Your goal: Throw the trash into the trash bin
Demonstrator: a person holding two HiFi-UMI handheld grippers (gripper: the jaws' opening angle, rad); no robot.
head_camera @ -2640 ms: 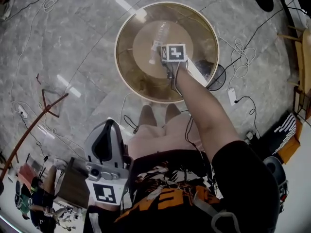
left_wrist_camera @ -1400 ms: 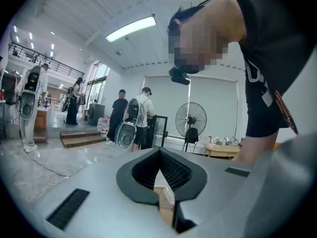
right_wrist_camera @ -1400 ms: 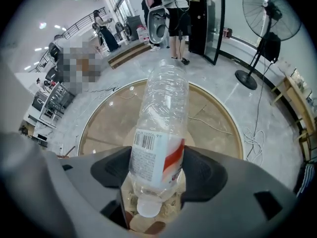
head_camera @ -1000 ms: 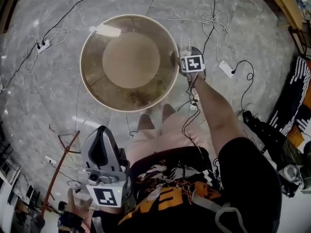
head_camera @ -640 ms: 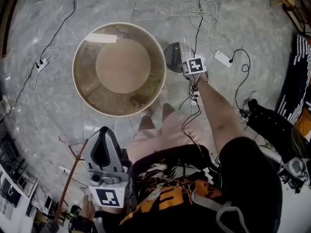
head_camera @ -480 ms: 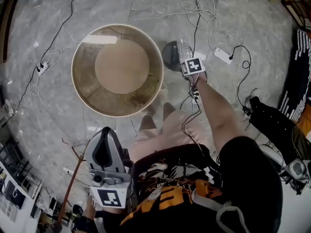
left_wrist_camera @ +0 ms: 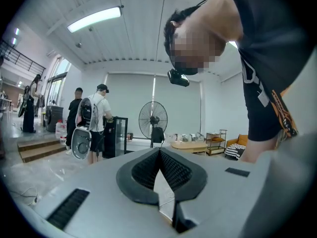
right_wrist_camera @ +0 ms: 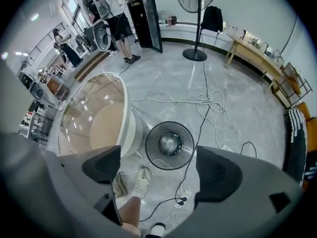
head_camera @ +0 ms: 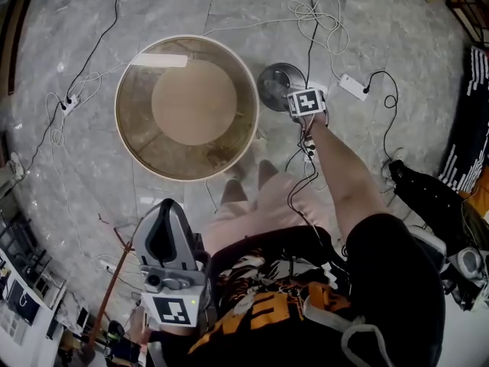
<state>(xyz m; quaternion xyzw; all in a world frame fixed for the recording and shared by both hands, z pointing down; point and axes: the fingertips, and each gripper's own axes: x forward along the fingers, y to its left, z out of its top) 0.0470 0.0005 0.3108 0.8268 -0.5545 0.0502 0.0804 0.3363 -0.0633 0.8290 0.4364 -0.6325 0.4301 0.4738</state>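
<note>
Trash (right_wrist_camera: 169, 144), something clear and shiny, lay inside the wire bin (right_wrist_camera: 148, 148) on the floor, straight below my right gripper (right_wrist_camera: 158, 167), whose fingers were spreading with nothing between them. My left gripper (left_wrist_camera: 159, 150) (down by the waist) had its fingers pressed together, empty.

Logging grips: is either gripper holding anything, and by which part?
Nothing. Right gripper jaws opening, empty, over the trash bin; left gripper shut, empty.

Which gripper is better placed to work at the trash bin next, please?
Right: the right gripper hangs above the trash bin, pointing down, jaws opening and empty. The left gripper sits shut by the person's waist.
</note>
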